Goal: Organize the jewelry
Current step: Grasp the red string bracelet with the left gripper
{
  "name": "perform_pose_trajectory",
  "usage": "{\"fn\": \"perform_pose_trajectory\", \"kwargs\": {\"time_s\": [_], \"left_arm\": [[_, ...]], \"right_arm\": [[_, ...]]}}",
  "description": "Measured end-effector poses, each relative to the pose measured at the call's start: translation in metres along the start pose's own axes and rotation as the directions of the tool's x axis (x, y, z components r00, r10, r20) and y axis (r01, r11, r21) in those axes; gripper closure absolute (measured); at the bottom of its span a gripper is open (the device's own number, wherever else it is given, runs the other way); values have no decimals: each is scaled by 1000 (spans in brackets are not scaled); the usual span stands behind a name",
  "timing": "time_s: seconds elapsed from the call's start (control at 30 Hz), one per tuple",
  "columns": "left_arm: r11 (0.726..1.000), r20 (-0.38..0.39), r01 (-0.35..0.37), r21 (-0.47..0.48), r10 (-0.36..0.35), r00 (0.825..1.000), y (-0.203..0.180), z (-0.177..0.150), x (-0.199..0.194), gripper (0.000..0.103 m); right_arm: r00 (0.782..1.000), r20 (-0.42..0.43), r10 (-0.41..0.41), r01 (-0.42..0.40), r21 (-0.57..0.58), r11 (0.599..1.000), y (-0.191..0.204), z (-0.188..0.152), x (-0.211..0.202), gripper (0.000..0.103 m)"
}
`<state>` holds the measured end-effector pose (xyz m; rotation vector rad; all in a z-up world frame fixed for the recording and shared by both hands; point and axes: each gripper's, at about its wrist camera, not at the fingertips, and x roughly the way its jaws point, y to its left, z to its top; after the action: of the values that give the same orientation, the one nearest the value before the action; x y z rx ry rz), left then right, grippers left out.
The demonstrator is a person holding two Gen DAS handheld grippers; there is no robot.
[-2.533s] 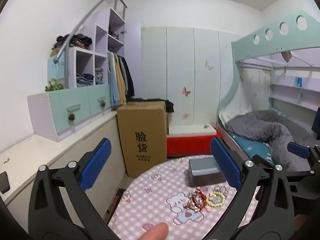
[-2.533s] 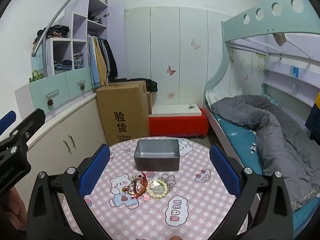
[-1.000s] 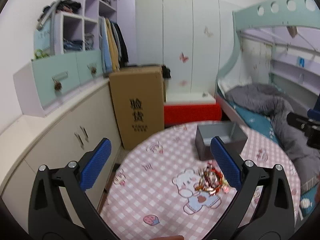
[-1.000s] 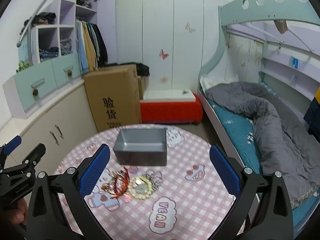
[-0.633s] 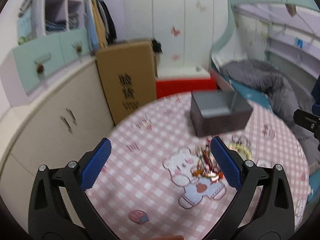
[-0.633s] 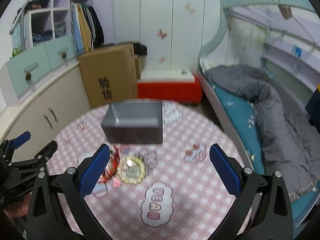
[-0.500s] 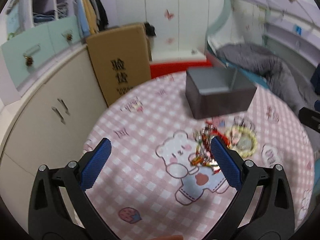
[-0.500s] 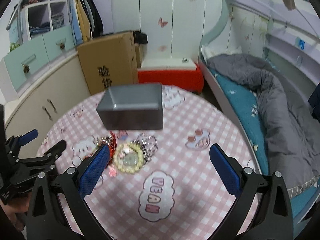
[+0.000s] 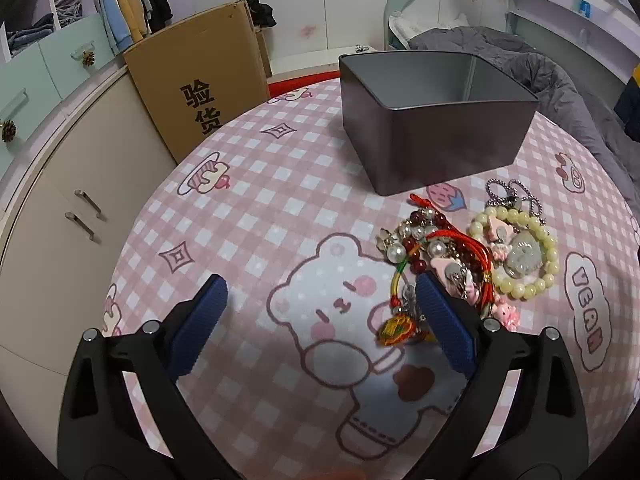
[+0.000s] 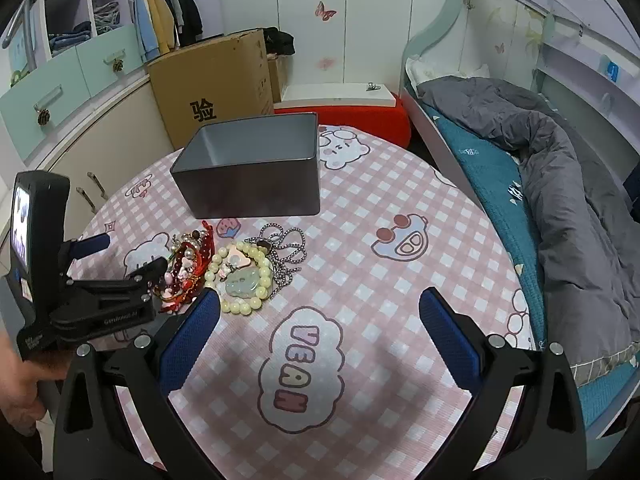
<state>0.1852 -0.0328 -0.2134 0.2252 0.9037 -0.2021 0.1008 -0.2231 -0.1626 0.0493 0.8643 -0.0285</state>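
A heap of jewelry lies on the round pink checked table (image 9: 248, 208): a tangle of red cords and beads (image 9: 436, 256), a pale bead bracelet with a jade pendant (image 9: 520, 252) and a silver ball chain (image 9: 512, 196). An open, empty grey tin box (image 9: 432, 120) stands just behind it. My left gripper (image 9: 320, 320) is open, low over the table, its right finger at the red tangle's near edge. My right gripper (image 10: 316, 328) is open and empty above the table, the bracelet (image 10: 240, 276) just past its left finger; the left gripper (image 10: 116, 256) shows there too.
A tall cardboard box (image 10: 216, 84) and cream cabinets (image 9: 68, 200) stand behind the table on the left. A red bench (image 10: 360, 116) is beyond it. A bed with a grey quilt (image 10: 560, 168) runs along the right.
Both grippers have come down and forward toward the table. The jewelry and box now fill much more of each view. Both stay open.
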Motion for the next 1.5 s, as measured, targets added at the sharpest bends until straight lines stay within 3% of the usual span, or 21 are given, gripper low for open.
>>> {"fn": "perform_pose_trajectory", "kwargs": {"time_s": [0.27, 0.33, 0.4, 0.43, 0.47, 0.53, 0.8, 1.03, 1.13, 1.3, 1.4, 1.43, 1.47, 1.5], "left_arm": [[999, -39, 34, -15, -34, 999, 3, 4, 14, 25], [998, -36, 60, -14, -61, 998, 3, 4, 14, 35], [993, -29, 116, -11, -116, 993, 0, 4, 12, 68], [992, -25, 129, 0, -129, 991, -2, 4, 10, 75], [988, -27, 153, 7, -153, 988, -5, 5, 9, 89], [977, -37, 212, -18, -213, 976, -4, 6, 7, 98], [950, 26, 303, -70, -302, 953, 7, 1, -25, 100], [947, 135, 307, -100, -293, 947, 30, 9, -68, 100], [951, 167, 294, -95, -276, 947, 36, 11, -81, 100], [954, 159, 286, -87, -271, 949, 35, 7, -77, 99], [953, 109, 297, -66, -288, 951, 27, 5, -59, 97], [955, 88, 292, -53, -287, 954, 23, 4, -52, 94], [958, 60, 285, -42, -282, 957, 18, 5, -43, 79], [961, 46, 272, -41, -271, 962, 16, 4, -37, 44]], "right_arm": [[1000, -13, 3, -3, -11, 1000, 3, 1, 6, 8], [1000, -16, 4, -4, -10, 1000, 4, 0, 7, 8], [1000, -21, 5, -5, -12, 1000, 4, 0, 9, 8], [1000, -22, 5, -6, -13, 1000, 5, 0, 10, 8], [1000, -23, 5, -5, -13, 1000, 5, 0, 11, 8], [1000, -26, 8, -8, -9, 1000, 5, -1, 12, 8], [999, -34, 12, -12, 12, 1000, -2, -3, 17, 8], [996, -48, 79, -79, 8, 997, 1, 1, 31, 8], [988, -81, 134, -135, 0, 991, 9, 6, 47, 18], [981, -127, 146, -148, -7, 989, 19, 4, 63, 24], [982, -128, 140, -142, -8, 990, 19, -1, 61, 24], [981, -132, 138, -140, -4, 990, 18, -3, 62, 24], [982, -134, 136, -137, 1, 991, 16, -4, 62, 24], [982, -136, 132, -132, 6, 991, 13, -5, 62, 24]]}}
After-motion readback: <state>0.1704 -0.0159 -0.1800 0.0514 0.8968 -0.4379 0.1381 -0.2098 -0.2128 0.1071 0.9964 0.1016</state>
